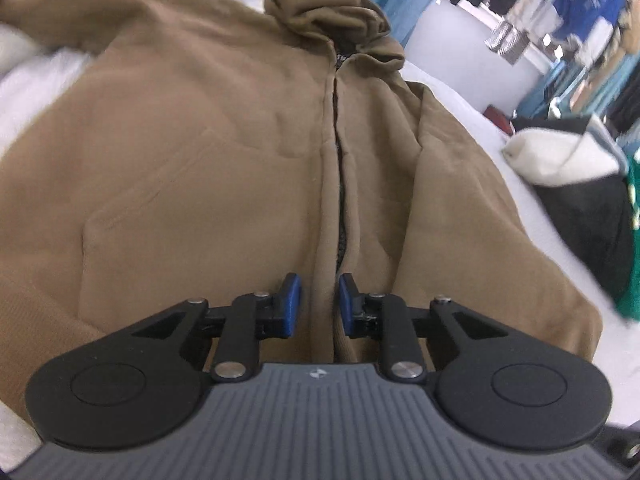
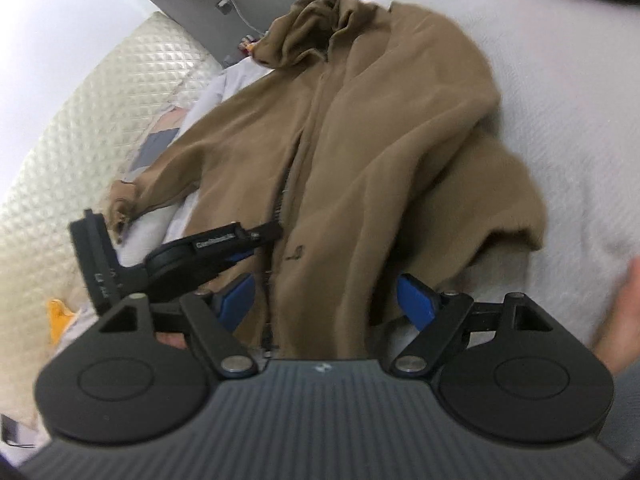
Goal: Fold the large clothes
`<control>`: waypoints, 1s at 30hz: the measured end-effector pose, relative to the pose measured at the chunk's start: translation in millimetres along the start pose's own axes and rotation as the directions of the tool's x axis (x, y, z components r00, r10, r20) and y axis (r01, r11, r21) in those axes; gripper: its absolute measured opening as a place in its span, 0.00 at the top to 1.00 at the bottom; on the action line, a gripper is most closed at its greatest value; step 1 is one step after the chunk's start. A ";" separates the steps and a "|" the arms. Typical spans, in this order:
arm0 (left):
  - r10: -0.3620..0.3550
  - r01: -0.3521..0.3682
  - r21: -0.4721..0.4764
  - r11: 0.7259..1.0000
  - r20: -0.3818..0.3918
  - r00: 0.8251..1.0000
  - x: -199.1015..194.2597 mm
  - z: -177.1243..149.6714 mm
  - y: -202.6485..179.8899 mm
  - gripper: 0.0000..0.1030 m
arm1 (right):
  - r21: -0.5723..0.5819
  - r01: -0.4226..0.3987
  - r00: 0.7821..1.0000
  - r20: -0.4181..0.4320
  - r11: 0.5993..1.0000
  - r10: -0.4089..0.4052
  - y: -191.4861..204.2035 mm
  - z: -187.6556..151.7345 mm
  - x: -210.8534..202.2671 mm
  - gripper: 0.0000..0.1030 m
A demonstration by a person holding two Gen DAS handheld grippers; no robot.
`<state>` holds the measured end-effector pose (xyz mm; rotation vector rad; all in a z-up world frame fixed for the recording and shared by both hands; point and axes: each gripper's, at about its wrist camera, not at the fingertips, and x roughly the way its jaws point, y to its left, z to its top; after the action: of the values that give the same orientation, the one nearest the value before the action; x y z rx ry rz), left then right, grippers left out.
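Left wrist: left gripper point(image 1: 319, 304) jaws narrow, astride brown hoodie point(image 1: 200, 152) zip hem, grip unclear. Right gripper point(image 2: 324, 304) jaws wide around hoodie hem on white bed point(image 2: 560, 100).

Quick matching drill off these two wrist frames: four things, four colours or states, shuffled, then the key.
1. hoodie
2. finger pads
3. bed cover
4. hood

A. blue
B. bunched up at the top
C. white
D. brown, lying front up with the zipper showing

Pairs: 1-D, 2-A, 3-C, 4-B
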<state>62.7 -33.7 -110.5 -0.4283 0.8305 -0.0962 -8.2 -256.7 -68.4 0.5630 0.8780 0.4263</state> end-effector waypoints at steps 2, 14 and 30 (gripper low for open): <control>-0.025 0.025 -0.038 0.999 0.001 1.000 -2.2 -0.9 7.1 0.75 | 0.002 -0.043 0.999 -0.022 0.999 0.043 5.0 -1.1 8.7 0.35; -0.069 0.075 -0.116 0.990 0.056 0.996 -20.9 4.6 19.9 0.75 | 0.005 -0.086 0.996 -0.023 0.996 0.087 19.7 16.3 14.7 0.80; -0.071 0.080 -0.115 0.990 0.079 0.994 -30.2 6.1 23.9 0.75 | -0.047 0.297 0.701 0.689 0.954 -0.184 -8.1 218.3 -119.4 0.82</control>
<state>44.8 -2.4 -95.6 -0.5722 0.7482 -0.1011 101.6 -392.1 109.3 0.4004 0.1891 0.0202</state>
